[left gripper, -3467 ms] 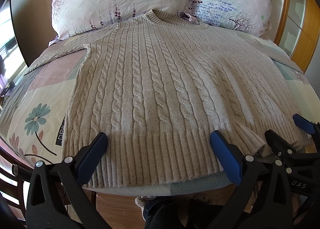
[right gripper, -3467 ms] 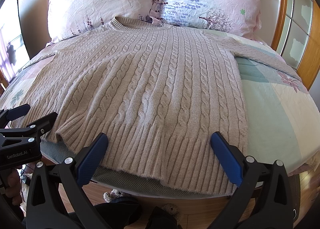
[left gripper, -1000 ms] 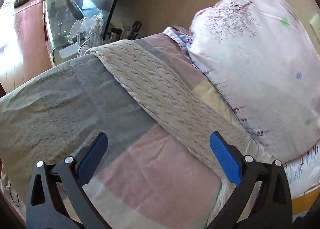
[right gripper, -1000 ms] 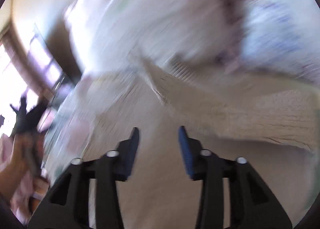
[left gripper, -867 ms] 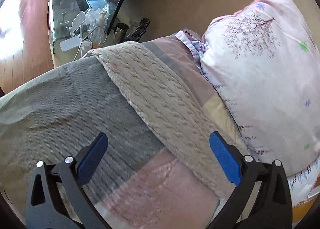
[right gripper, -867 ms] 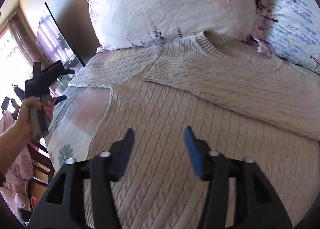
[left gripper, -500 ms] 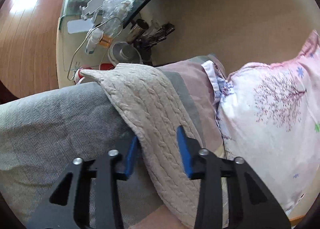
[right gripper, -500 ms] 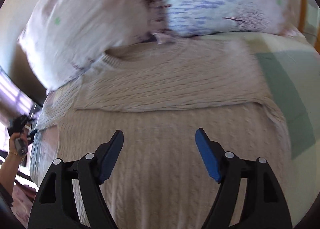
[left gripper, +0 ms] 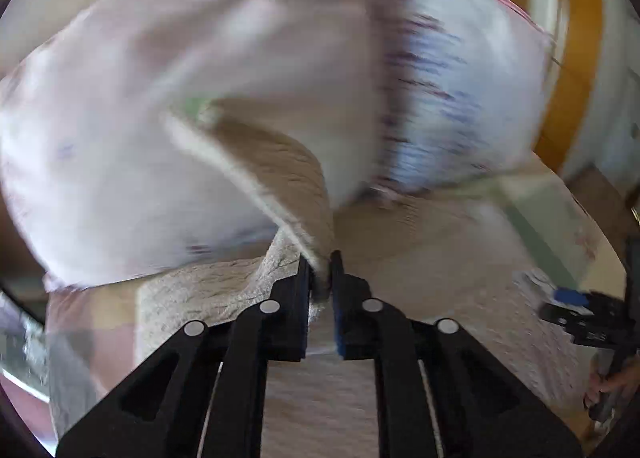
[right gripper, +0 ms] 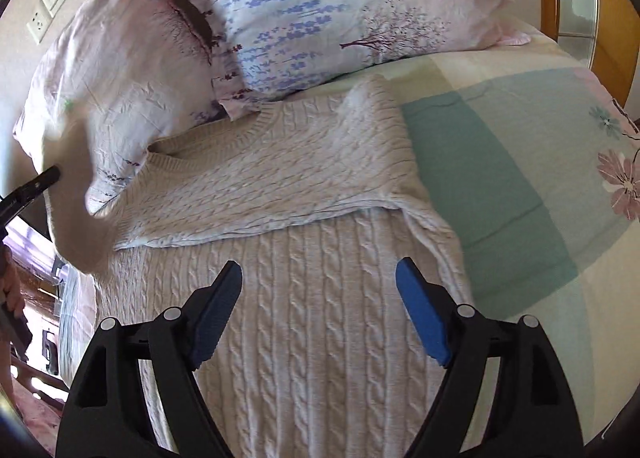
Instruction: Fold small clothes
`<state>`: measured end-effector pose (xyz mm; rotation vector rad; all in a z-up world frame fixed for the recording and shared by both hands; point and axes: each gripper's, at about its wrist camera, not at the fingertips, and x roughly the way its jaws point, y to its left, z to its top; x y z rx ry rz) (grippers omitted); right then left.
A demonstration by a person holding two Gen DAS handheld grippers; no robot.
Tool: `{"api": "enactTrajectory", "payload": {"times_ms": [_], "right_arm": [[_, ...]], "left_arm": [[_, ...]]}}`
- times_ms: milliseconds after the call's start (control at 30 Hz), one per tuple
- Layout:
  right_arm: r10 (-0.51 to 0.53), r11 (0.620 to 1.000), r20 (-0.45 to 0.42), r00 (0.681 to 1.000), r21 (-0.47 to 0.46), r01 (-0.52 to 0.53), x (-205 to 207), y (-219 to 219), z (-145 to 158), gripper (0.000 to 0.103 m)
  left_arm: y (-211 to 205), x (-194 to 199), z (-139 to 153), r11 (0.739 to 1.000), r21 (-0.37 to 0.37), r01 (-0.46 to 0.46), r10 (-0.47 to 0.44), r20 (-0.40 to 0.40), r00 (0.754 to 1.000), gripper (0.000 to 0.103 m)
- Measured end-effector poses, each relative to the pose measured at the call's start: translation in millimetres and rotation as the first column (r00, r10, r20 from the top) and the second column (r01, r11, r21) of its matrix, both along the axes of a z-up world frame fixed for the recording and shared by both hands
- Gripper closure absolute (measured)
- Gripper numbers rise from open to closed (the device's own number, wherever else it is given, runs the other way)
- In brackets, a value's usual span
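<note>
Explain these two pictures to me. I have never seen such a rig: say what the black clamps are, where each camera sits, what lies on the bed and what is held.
There is no robot here. A person holds a two-finger clamp in each hand, and each clamp carries a fisheye camera that looks out along its fingers, hence the round, bent pictures.

The blurred picture comes from the left gripper. Its jaws are shut on a sleeve of the sweater, lifted off the bed. The blur means fast motion.

The sharp picture comes from the right gripper. Its jaws are open and hold nothing; it hangs over the sweater's body.

The beige cable-knit sweater lies flat on the bed, collar toward two flowered pillows. The other sleeve is already folded across the chest.
</note>
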<state>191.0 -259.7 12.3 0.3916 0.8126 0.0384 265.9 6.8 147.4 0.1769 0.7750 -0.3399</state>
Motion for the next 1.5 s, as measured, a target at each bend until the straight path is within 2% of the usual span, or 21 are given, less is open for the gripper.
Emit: {"api": "enactTrajectory", "payload": {"times_ms": [67,133,167,233,367,533,600,633,700,767,800,833,900,967,1033,1100,1200,1233,1333,1433,1500], "right_arm": [[0.005,1.0,-0.02,1.0,0.001,-0.005,-2.2,-6.3,-5.9,0.022],[0.0,1.0,-0.038,0.999,0.023,0.001,-10.8,-17.5,-8.5,0.022],[-0.009,0.999,-0.031,0.999,0.031,0.01,-17.7,-23.9,-7.8,0.022],[-0.04,0.998,-0.023,0.999,0.044,0.041,-36.6,-40.5,-8.3,0.022],[-0.079,0.987,-0.071,0.994,0.136,0.089,-70.2,-72.6,-21.7,0.029],[-0.015,0.939,-0.142,0.99,0.338,0.062,-103.9,-86.9,-50.5,0.037],[0.036,0.922,-0.169,0.985,0.385,0.032,-111.0,-80.8,-61.1,0.042],[0.048,0.918,-0.159,0.986,0.396,0.019,-115.8,-77.9,-60.9,0.043],[0.121,0.876,-0.175,0.977,0.482,-0.022,-126.0,-69.7,-70.2,0.058],[0.186,0.833,-0.2,0.962,0.551,-0.046,-137.5,-60.2,-83.1,0.074],[0.204,0.822,-0.204,0.957,0.567,-0.054,-141.7,-57.2,-86.6,0.077],[0.22,0.811,-0.21,0.953,0.582,-0.059,-145.7,-53.7,-89.9,0.083],[0.238,0.794,-0.216,0.947,0.604,-0.062,-151.8,-49.8,-94.6,0.087],[0.239,0.783,-0.213,0.947,0.62,-0.058,-152.4,-50.6,-95.5,0.093],[0.241,0.772,-0.198,0.95,0.633,-0.063,-149.8,-51.6,-93.4,0.095],[0.234,0.755,-0.144,0.962,0.65,-0.086,-144.9,-55.3,-81.7,0.095],[0.17,0.703,-0.011,0.985,0.702,-0.114,-125.3,-70.6,-49.3,0.096],[0.14,0.689,0.04,0.989,0.714,-0.126,-114.2,-77.6,-36.0,0.096],[0.061,0.656,0.181,0.981,0.734,-0.177,-67.1,-92.6,2.1,0.096],[-0.012,0.641,0.267,0.964,0.741,-0.197,-5.9,-103.1,31.5,0.096],[-0.058,0.688,0.282,0.958,0.706,-0.166,48.6,-102.2,48.9,0.096]], "left_arm": [[-66.5,-8.0,-29.8,0.993,0.066,0.102,-0.099,-0.045,0.994,0.074],[-74.5,-11.4,-54.6,0.993,0.1,0.062,-0.05,-0.121,0.991,0.069],[-63.6,-16.2,-60.9,0.996,0.087,0.028,-0.015,-0.147,0.989,0.068],[-17.0,-33.5,-70.1,0.995,0.056,-0.078,0.086,-0.171,0.981,0.05],[68.5,-75.7,-85.9,0.956,0.032,-0.29,0.289,-0.245,0.925,0.045],[133.4,-132.7,-120.8,0.9,-0.121,-0.418,0.324,-0.453,0.83,0.045],[137.8,-157.1,-123.4,0.889,-0.165,-0.428,0.32,-0.447,0.836,0.045],[136.9,-162.9,-126.5,0.887,-0.181,-0.426,0.306,-0.461,0.833,0.046],[135.0,-179.5,-127.2,0.873,-0.233,-0.428,0.28,-0.479,0.832,0.057],[130.1,-195.7,-129.8,0.862,-0.264,-0.434,0.266,-0.493,0.828,0.061],[124.9,-198.5,-130.6,0.862,-0.268,-0.431,0.26,-0.496,0.829,0.065],[121.3,-205.0,-132.1,0.857,-0.277,-0.433,0.249,-0.514,0.821,0.076],[114.4,-211.1,-137.1,0.831,-0.31,-0.462,0.238,-0.554,0.798,0.081],[112.2,-217.6,-137.0,0.819,-0.322,-0.475,0.242,-0.557,0.794,0.082],[110.2,-212.7,-138.5,0.805,-0.341,-0.486,0.232,-0.572,0.787,0.096],[117.4,-204.2,-128.9,0.775,-0.405,-0.485,0.202,-0.569,0.797,0.096],[139.8,-180.2,-100.8,0.75,-0.472,-0.463,0.213,-0.49,0.845,0.097],[153.8,-161.1,-84.9,0.736,-0.503,-0.453,0.231,-0.443,0.866,0.097],[177.9,-102.5,-52.8,0.713,-0.556,-0.428,0.27,-0.346,0.899,0.097],[170.5,-30.6,-30.8,0.769,-0.523,-0.369,0.275,-0.25,0.928,0.097],[151.8,23.1,-29.1,0.816,-0.461,-0.349,0.276,-0.219,0.936,0.096]]}}
